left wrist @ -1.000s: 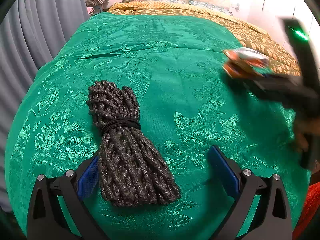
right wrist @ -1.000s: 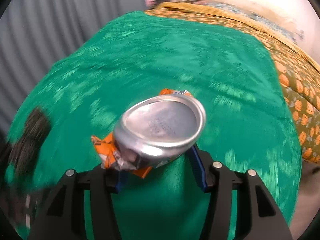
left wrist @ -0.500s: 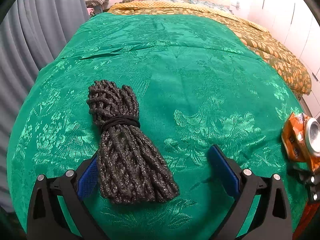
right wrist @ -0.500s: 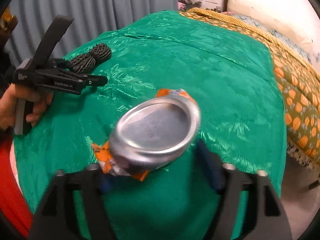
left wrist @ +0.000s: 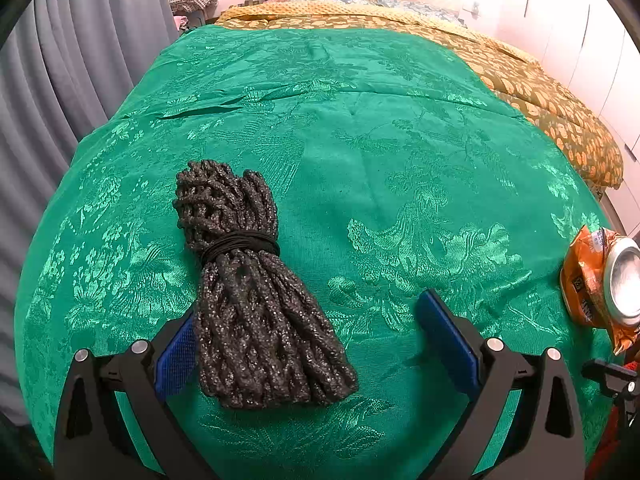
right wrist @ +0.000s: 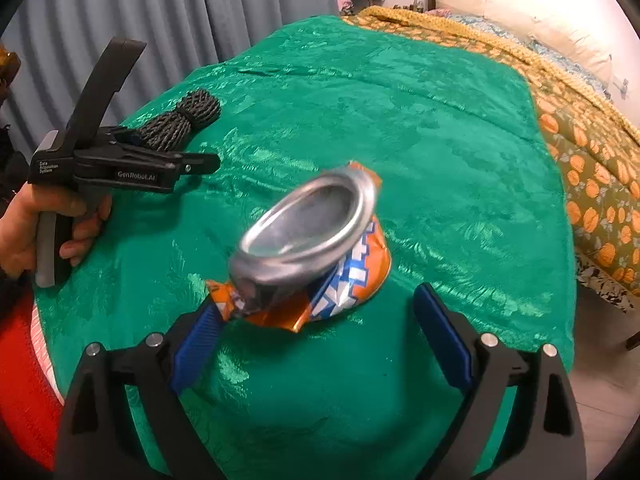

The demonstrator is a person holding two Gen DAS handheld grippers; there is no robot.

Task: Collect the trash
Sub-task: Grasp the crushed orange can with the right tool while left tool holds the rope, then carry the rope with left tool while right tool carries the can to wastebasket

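Note:
A crushed orange can point(right wrist: 312, 248) lies between the fingers of my right gripper point(right wrist: 316, 336), whose jaws are wide open; the can touches only the left blue pad point(right wrist: 196, 344) and looks blurred. The can also shows at the right edge of the left wrist view point(left wrist: 600, 280). A bundle of dark rope point(left wrist: 248, 288) tied with a black band lies on the green bedspread point(left wrist: 380, 120). My left gripper point(left wrist: 316, 340) is open, its left pad point(left wrist: 176, 356) beside the rope's near end. The left gripper also shows in the right wrist view point(right wrist: 120, 164).
Grey curtains point(left wrist: 60, 80) hang at the left. An orange-patterned blanket point(left wrist: 560, 120) covers the far and right side of the bed. Something red point(right wrist: 20, 360) sits at the near left corner. The floor point(right wrist: 600, 380) shows at the right.
My right gripper swung back from over the bed toward the near right edge, then opened; the can has slipped from its grip and tilted. My left gripper and the rope stayed still.

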